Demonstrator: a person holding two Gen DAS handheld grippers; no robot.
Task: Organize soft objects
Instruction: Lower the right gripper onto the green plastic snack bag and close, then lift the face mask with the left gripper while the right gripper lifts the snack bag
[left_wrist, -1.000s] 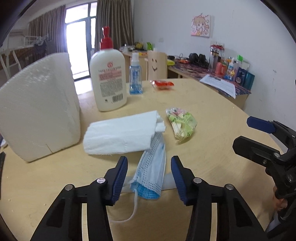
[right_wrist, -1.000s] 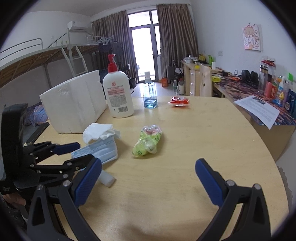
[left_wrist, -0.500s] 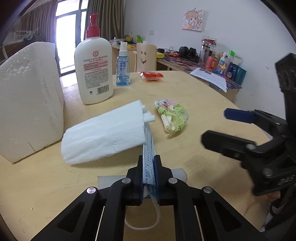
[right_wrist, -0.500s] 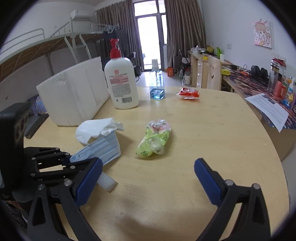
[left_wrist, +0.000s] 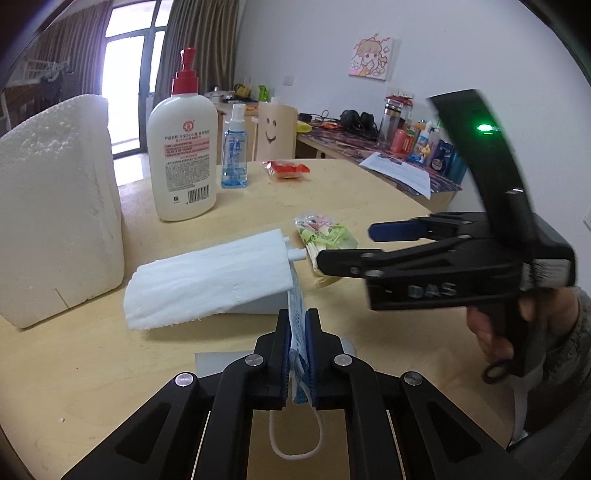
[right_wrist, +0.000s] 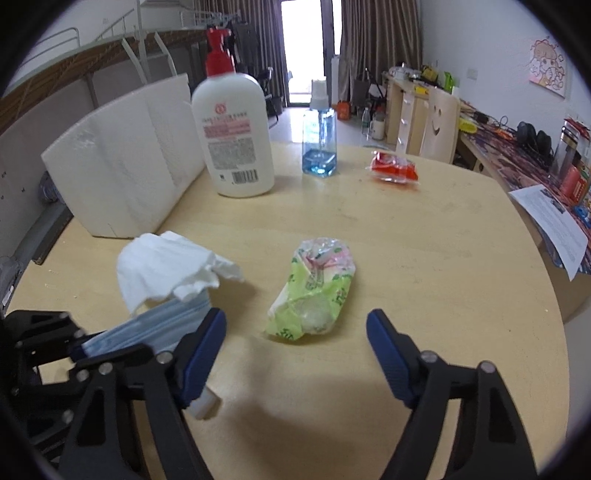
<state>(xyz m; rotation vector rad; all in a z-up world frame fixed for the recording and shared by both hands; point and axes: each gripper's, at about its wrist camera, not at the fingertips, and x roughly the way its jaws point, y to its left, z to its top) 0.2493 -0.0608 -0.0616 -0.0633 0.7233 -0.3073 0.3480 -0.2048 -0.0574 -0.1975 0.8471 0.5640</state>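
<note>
My left gripper (left_wrist: 296, 334) is clamped on the blue face mask (left_wrist: 297, 354), which lies on the wooden table (right_wrist: 424, 258) with a white tissue (right_wrist: 162, 269) draped over its far end. My right gripper (right_wrist: 295, 332) has just been narrowing but stands apart, holding nothing, the green tissue packet (right_wrist: 314, 291) on the table just beyond its tips.

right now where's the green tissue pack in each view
Left wrist view: green tissue pack lies right of centre, partly behind the right gripper.
Right wrist view: green tissue pack at centre, ahead of the open fingers.
Shared landmark: white lotion bottle with the red pump.
</note>
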